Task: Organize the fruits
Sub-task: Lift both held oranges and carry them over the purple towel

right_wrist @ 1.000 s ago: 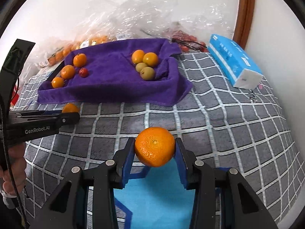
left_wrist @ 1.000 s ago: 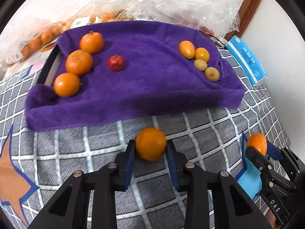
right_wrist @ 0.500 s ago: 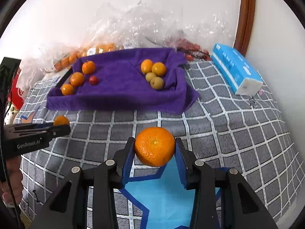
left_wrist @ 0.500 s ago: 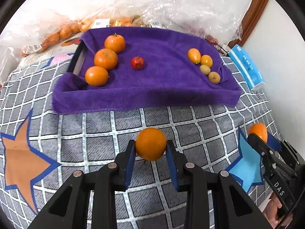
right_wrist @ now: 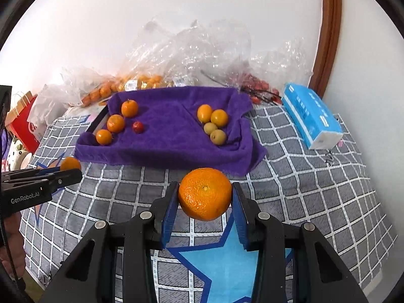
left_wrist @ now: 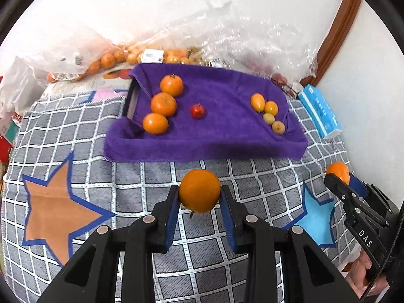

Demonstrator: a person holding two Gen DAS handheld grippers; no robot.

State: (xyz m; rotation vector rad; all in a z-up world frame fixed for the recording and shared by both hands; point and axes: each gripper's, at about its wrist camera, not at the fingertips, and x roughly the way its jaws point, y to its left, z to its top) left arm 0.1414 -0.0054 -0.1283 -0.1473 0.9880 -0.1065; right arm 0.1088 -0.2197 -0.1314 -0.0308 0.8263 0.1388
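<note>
While the purple towel-lined tray (left_wrist: pixel 227 139) lies ahead of and below both grippers on the checked bedcover (left_wrist: pixel 252 176), three mandarins (left_wrist: pixel 163 104) are grouped at its left end, nearer the left hand. A larger mandarin (right_wrist: pixel 205 194) is clamped between the right gripper's (right_wrist: pixel 205 199) pads. A smaller mandarin (left_wrist: pixel 200 190) is pinched likewise by the left gripper (left_wrist: pixel 200 197).
</note>
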